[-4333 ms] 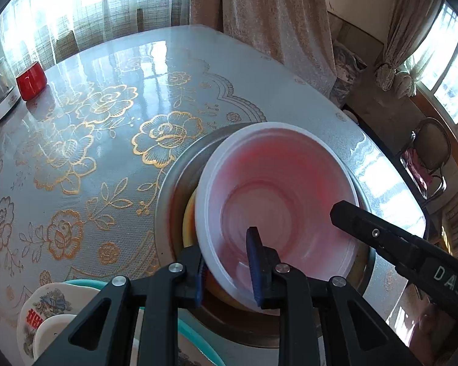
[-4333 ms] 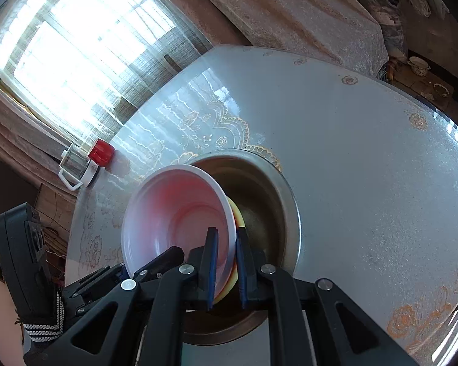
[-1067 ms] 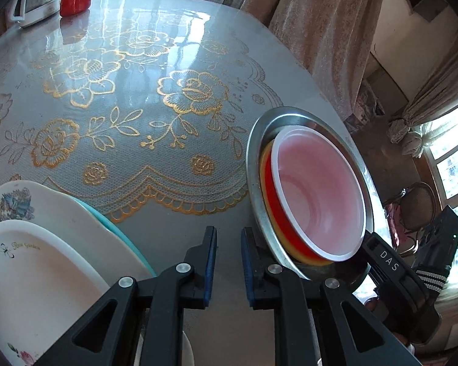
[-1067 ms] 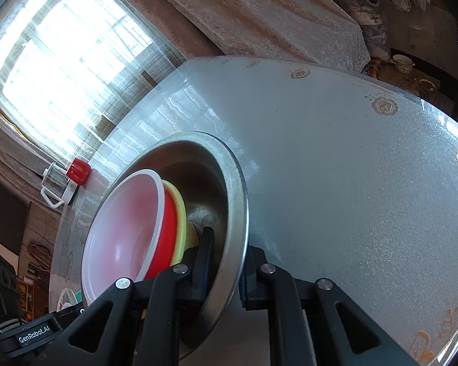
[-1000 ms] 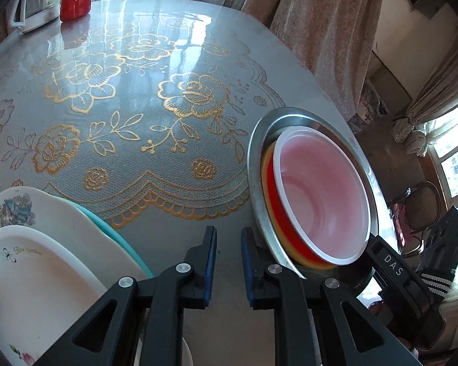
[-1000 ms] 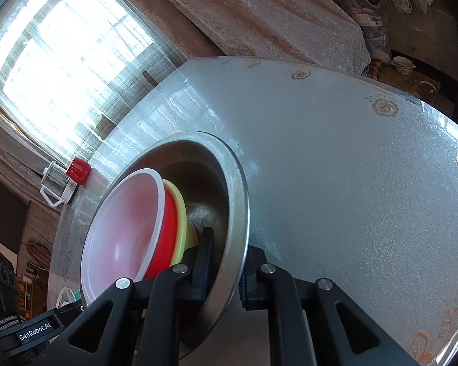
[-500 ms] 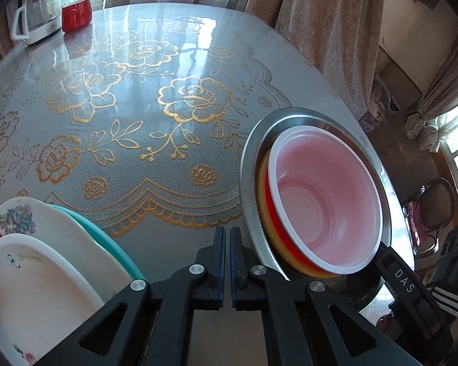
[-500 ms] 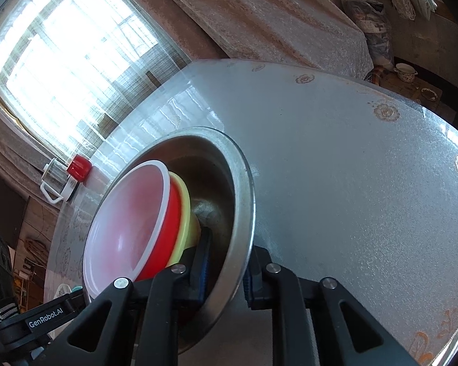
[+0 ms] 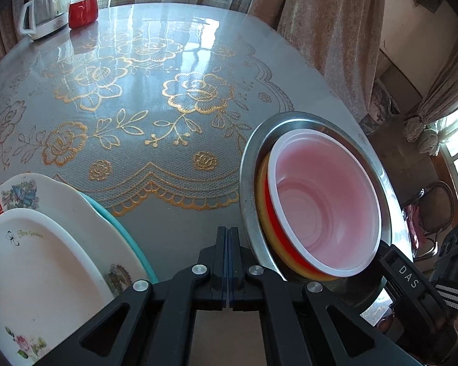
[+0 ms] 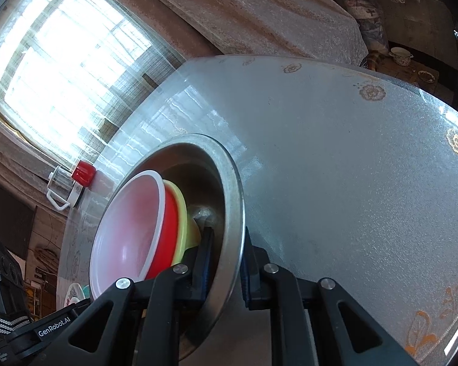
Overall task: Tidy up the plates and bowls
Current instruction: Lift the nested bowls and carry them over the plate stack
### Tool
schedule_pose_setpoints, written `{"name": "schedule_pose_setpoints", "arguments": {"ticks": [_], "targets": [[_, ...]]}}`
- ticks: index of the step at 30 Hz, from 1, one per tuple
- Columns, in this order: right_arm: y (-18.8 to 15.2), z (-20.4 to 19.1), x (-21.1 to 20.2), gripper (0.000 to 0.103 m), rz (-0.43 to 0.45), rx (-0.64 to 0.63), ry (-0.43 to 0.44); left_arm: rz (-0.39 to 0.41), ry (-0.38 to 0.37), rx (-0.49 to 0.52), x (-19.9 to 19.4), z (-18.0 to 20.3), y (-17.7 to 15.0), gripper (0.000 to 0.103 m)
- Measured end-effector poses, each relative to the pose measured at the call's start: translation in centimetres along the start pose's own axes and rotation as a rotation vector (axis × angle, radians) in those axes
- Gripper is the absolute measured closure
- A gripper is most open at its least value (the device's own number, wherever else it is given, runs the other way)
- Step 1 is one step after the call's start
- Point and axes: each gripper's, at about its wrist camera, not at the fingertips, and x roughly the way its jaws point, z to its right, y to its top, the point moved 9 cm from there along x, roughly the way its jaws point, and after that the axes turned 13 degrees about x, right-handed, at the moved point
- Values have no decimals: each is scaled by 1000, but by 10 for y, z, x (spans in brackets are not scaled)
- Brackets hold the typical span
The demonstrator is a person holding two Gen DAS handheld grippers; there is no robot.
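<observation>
A steel basin [image 9: 250, 158] sits on the table at the right of the left wrist view. It holds a nested stack: a white-rimmed pink bowl [image 9: 323, 204] on a red bowl [image 9: 271, 216] on a yellow bowl [image 9: 261, 183]. My left gripper [image 9: 229, 241] is shut and empty, just left of the basin. My right gripper [image 10: 224, 250] is shut on the basin's rim [image 10: 233, 213], one finger inside, one outside. The stacked bowls [image 10: 137, 228] lean left inside it.
A stack of white plates [image 9: 45, 262] over a teal plate [image 9: 128, 238] lies at the lower left. A kettle [image 9: 42, 15] and red cup [image 9: 83, 16] stand at the table's far edge. A chair [image 9: 433, 207] stands beyond the table at right.
My left gripper let go of the pink bowl, drew back left of the basin and closed fully. My right gripper shifted from the bowl rims to the basin's rim and holds it.
</observation>
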Motion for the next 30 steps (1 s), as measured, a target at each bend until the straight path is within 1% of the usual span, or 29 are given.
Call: {"name": "schedule_pose_setpoints", "arguments": {"ticks": [4, 9, 16, 18, 20, 22, 25, 30], "targets": [[1, 0, -1, 87, 9, -23, -18, 11, 47, 52, -1, 11, -4, 103], [2, 2, -3, 85, 19, -42, -24, 57, 104, 140, -3, 26, -7, 103], [2, 3, -5, 84, 27, -49, -40, 73, 62, 200, -4, 39, -12, 103], [2, 4, -6, 84, 26, -40, -37, 80, 60, 209, -4, 42, -12, 103], [3, 6, -7, 84, 20, -27, -32, 84, 48, 208, -5, 43, -13, 103], [2, 8, -10, 84, 16, -16, -31, 80, 17, 190, -4, 44, -13, 103], [0, 10, -13, 84, 17, -21, -35, 63, -38, 122, -2, 40, -14, 103], [0, 11, -14, 84, 17, -24, -34, 32, -97, 28, -3, 30, -15, 103]]}}
